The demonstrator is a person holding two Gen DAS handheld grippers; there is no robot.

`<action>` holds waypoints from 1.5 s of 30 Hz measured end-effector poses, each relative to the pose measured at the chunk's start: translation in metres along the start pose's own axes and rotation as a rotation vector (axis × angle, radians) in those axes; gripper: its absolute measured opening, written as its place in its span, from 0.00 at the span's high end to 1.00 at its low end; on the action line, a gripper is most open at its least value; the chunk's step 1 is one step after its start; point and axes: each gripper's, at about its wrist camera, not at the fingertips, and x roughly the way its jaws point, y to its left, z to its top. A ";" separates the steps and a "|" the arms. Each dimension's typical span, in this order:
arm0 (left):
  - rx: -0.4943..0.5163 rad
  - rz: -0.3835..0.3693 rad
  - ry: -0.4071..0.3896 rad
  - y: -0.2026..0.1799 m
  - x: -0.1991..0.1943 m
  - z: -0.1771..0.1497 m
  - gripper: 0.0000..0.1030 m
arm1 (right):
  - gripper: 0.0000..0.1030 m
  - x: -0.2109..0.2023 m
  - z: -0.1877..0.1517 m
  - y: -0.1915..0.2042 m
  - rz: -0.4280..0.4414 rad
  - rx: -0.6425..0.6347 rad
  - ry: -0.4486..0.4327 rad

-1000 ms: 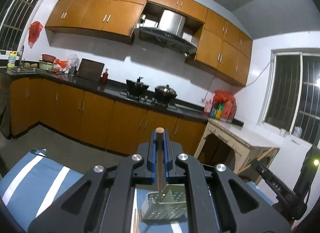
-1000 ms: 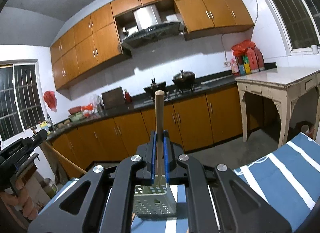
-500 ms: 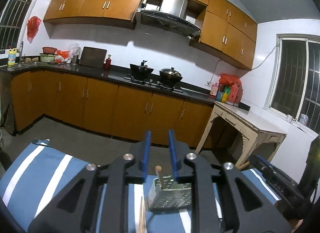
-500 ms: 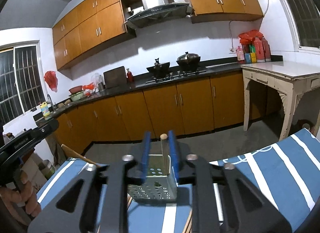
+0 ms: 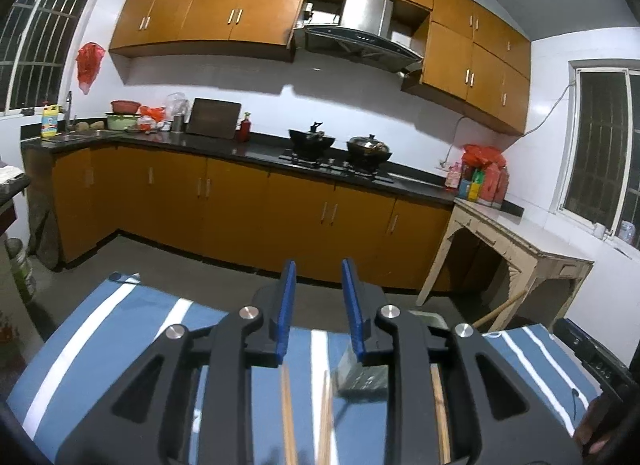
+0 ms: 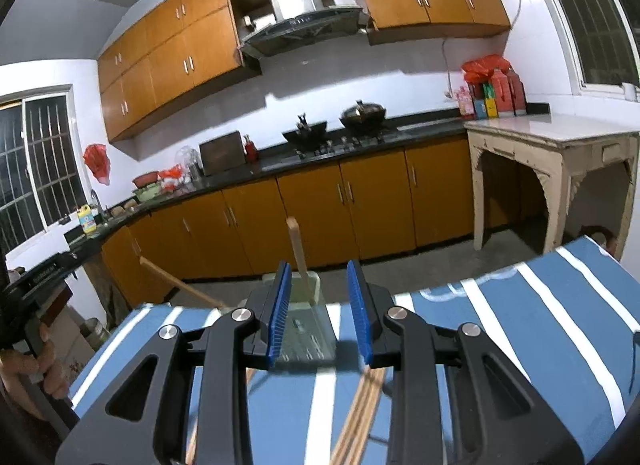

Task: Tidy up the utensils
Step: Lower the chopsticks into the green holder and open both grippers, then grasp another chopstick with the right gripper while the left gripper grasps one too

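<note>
Both tongs stand spread with nothing between their blue pads: the left tongs (image 5: 318,307) and the right tongs (image 6: 320,311) each hang over a desk (image 6: 520,305) covered in a blue cloth with white stripes.

One pale green perforated basket (image 6: 306,329) stands on the cloth, seen straight ahead between the right pads. Two wooden chopsticks rise from it: one chopstick (image 6: 298,253) stands nearly upright with a slight lean to the left, and a second chopstick (image 6: 180,287) slants far out to the left over the rim.

More chopsticks lie flat on the cloth. The right view shows a bundle (image 6: 360,417) of several thin sticks below the right pad; their count cannot be told. The left view shows two loose sticks (image 5: 288,413) lying side by side below its pads, and a third partly hidden by the right finger.

In the left view the basket (image 5: 362,375) sits off to the right, mostly hidden behind the finger; only the right view shows its inside and the upright stick.
</note>
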 end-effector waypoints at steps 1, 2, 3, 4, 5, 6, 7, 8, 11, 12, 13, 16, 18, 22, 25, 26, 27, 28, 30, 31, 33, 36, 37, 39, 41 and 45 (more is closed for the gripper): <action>0.002 0.009 0.006 0.004 -0.004 -0.005 0.75 | 0.71 -0.002 -0.007 -0.004 -0.013 0.004 0.019; 0.005 0.019 0.012 0.007 -0.006 -0.008 0.75 | 0.71 -0.002 -0.012 -0.007 -0.020 0.009 0.034; 0.007 0.027 0.016 0.010 -0.009 -0.012 0.75 | 0.71 -0.001 -0.019 -0.010 -0.029 0.016 0.057; 0.009 0.034 0.024 0.014 -0.011 -0.017 0.75 | 0.71 -0.001 -0.025 -0.013 -0.036 0.022 0.077; 0.010 0.042 0.035 0.018 -0.013 -0.024 0.75 | 0.71 0.002 -0.032 -0.017 -0.045 0.029 0.105; 0.010 0.048 0.046 0.022 -0.013 -0.029 0.74 | 0.71 0.004 -0.037 -0.019 -0.050 0.034 0.126; 0.008 0.052 0.066 0.027 -0.013 -0.037 0.74 | 0.71 0.009 -0.046 -0.022 -0.059 0.041 0.162; 0.007 0.054 0.083 0.031 -0.013 -0.044 0.74 | 0.71 0.014 -0.054 -0.025 -0.066 0.047 0.197; 0.007 0.063 0.160 0.044 -0.006 -0.071 0.74 | 0.71 0.032 -0.081 -0.033 -0.079 0.071 0.312; 0.004 0.062 0.187 0.047 -0.003 -0.080 0.74 | 0.71 0.039 -0.091 -0.034 -0.081 0.077 0.352; -0.001 0.060 0.215 0.051 0.000 -0.090 0.74 | 0.71 0.044 -0.098 -0.035 -0.081 0.078 0.378; -0.014 0.057 0.277 0.059 0.007 -0.114 0.74 | 0.71 0.059 -0.120 -0.032 -0.081 0.065 0.456; -0.016 0.058 0.324 0.063 0.011 -0.130 0.74 | 0.71 0.068 -0.133 -0.029 -0.085 0.049 0.492; -0.020 0.058 0.393 0.067 0.019 -0.154 0.74 | 0.71 0.076 -0.146 -0.030 -0.104 0.039 0.528; -0.019 0.060 0.427 0.067 0.024 -0.165 0.74 | 0.71 0.080 -0.150 -0.030 -0.122 0.020 0.542; -0.018 0.060 0.435 0.066 0.025 -0.168 0.74 | 0.73 0.081 -0.152 -0.029 -0.126 0.013 0.547; -0.016 0.059 0.441 0.064 0.025 -0.170 0.74 | 0.75 0.081 -0.153 -0.029 -0.131 0.003 0.546; -0.014 0.057 0.446 0.064 0.026 -0.172 0.74 | 0.75 0.080 -0.152 -0.028 -0.142 -0.009 0.536; -0.013 0.051 0.454 0.063 0.029 -0.173 0.74 | 0.77 0.080 -0.152 -0.029 -0.167 -0.023 0.537; -0.013 0.049 0.458 0.061 0.030 -0.173 0.74 | 0.78 0.080 -0.152 -0.031 -0.177 -0.026 0.538; -0.010 0.038 0.469 0.059 0.033 -0.174 0.74 | 0.84 0.080 -0.153 -0.032 -0.190 -0.041 0.532; -0.006 0.012 0.490 0.054 0.037 -0.178 0.74 | 0.91 0.078 -0.153 -0.031 -0.227 -0.086 0.530; -0.006 0.000 0.500 0.052 0.039 -0.180 0.74 | 0.92 0.078 -0.152 -0.033 -0.241 -0.084 0.527; -0.004 -0.019 0.515 0.049 0.041 -0.183 0.74 | 0.92 0.076 -0.150 -0.044 -0.266 -0.040 0.514; 0.002 -0.044 0.532 0.046 0.044 -0.187 0.74 | 0.92 0.075 -0.150 -0.053 -0.294 -0.002 0.501; 0.041 -0.067 0.560 0.036 0.050 -0.195 0.78 | 0.92 0.071 -0.149 -0.064 -0.291 0.026 0.498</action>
